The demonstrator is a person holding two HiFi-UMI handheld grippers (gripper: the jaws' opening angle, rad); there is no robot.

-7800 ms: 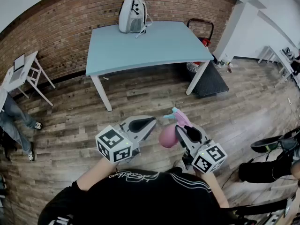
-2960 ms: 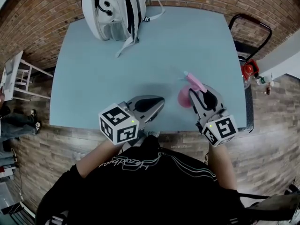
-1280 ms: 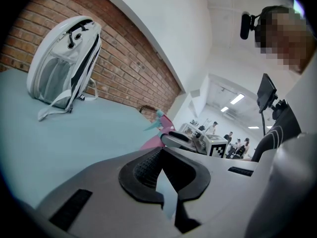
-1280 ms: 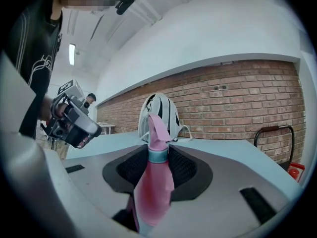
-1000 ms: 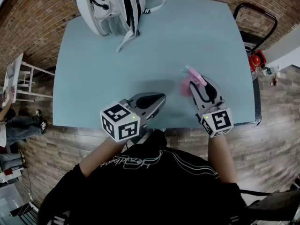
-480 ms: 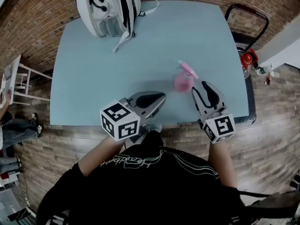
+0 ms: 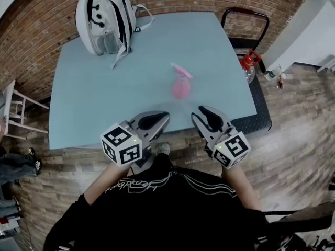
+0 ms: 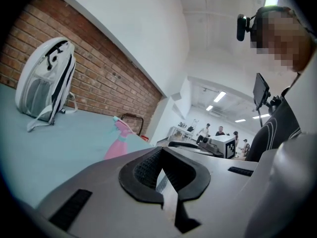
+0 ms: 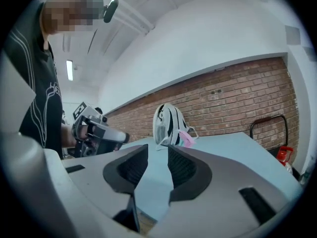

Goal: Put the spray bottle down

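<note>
The right tongs (image 7: pixel 201 115) are held apart with nothing between them, low over the bench's (image 7: pixel 94 103) near edge. The left tongs (image 7: pixel 157 119) look closed; their own view shows only a thin pale sliver between the ribbed pads (image 8: pixel 148 168), and nothing gripped.

Ahead of the right tongs, clear of both jaws, the pink spray bottle (image 7: pixel 180 87) stands upright on the pale blue bench, its nozzle pointing left and away. At the far left corner, well apart from the bottle, a white-and-black backpack (image 7: pixel 102 18) lies with its strap trailing toward the middle. The bench stands on a wood-plank floor (image 7: pixel 293 114) against a brick wall (image 7: pixel 31 46).
</note>
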